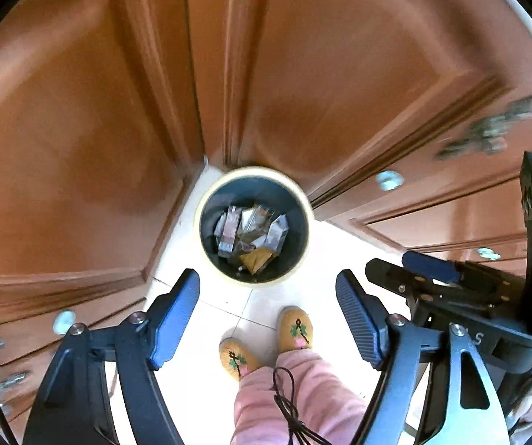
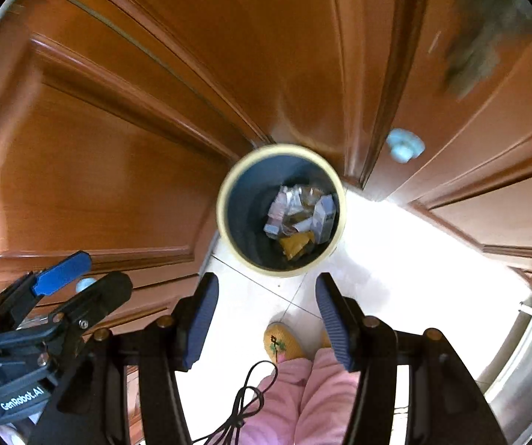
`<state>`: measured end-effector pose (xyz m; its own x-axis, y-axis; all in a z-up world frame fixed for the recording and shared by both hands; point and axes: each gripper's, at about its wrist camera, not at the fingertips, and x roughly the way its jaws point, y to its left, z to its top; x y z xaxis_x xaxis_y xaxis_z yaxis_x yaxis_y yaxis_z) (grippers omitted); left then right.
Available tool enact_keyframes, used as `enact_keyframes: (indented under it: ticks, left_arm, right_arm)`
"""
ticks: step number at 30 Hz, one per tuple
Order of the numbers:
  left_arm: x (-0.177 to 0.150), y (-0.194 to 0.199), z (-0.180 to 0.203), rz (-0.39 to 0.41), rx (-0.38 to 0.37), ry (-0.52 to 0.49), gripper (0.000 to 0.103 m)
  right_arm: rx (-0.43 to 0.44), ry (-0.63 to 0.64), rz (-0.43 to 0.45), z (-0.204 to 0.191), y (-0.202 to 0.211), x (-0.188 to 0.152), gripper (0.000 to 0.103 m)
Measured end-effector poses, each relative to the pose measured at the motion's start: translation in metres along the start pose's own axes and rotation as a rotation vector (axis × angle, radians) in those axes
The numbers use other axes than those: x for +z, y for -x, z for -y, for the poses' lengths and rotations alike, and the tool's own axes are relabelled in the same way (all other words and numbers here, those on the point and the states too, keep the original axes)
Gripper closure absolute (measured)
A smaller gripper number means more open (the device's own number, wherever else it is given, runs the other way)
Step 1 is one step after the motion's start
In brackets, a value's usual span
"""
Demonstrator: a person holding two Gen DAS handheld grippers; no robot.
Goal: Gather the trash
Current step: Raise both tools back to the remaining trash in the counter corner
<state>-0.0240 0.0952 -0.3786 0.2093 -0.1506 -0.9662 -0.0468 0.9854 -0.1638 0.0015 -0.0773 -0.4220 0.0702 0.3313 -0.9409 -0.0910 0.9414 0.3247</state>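
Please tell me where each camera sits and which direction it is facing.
Left wrist: on the left gripper, facing down at the trash bin on the floor; slippers and pink trousers show, right gripper alongside.
Right wrist: on the right gripper, also facing down at the bin; left gripper alongside.
Shared: bin, wooden cabinet doors.

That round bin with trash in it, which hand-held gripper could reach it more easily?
Neither clearly. The left hand-held gripper and right hand-held gripper both hang open and empty above the round cream-rimmed dark bin, which sits centred ahead of each.
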Motion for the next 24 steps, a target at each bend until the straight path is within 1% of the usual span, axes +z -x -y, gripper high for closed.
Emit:
enact_keyframes:
  ticks: [3, 6, 8, 12, 14, 16, 17, 19, 21, 24]
  left_arm:
    - [0.008, 0.058, 0.016, 0.057, 0.009, -0.060, 0.024]
    - [0.016, 0.126, 0.035, 0.143, 0.013, -0.142, 0.022]
    - [0.023, 0.163, 0.044, 0.198, 0.014, -0.177, 0.020]
    - [0.035, 0.245, 0.061, 0.345, 0.021, -0.243, 0.018]
    - [0.039, 0.279, 0.066, 0.419, 0.030, -0.270, 0.017]
    - [0.042, 0.308, 0.073, 0.499, 0.045, -0.298, 0.013]
    - [0.044, 0.324, 0.077, 0.549, 0.064, -0.315, 0.011]
    - [0.047, 0.350, 0.084, 0.636, 0.109, -0.348, 0.011]
    - [0.052, 0.370, 0.092, 0.698, 0.154, -0.375, 0.010]
    - [0.060, 0.394, 0.101, 0.763, 0.217, -0.409, 0.010]
  right_arm:
    - [0.012, 0.006, 0.064, -0.013, 0.062, 0.002, 0.048]
    - [0.021, 0.004, 0.139, -0.024, 0.120, 0.005, 0.048]
    - [0.027, 0.003, 0.196, -0.032, 0.157, 0.007, 0.048]
    - [0.036, 0.010, 0.320, -0.048, 0.227, 0.009, 0.048]
    - [0.047, 0.014, 0.383, -0.056, 0.259, 0.009, 0.048]
    - [0.047, 0.032, 0.439, -0.065, 0.290, 0.009, 0.048]
    - [0.043, 0.043, 0.466, -0.069, 0.303, 0.010, 0.048]
    - [0.034, 0.057, 0.513, -0.074, 0.328, 0.012, 0.048]
    - [0.038, 0.053, 0.556, -0.077, 0.354, 0.021, 0.048]
    - [0.038, 0.054, 0.614, -0.079, 0.382, 0.028, 0.048]
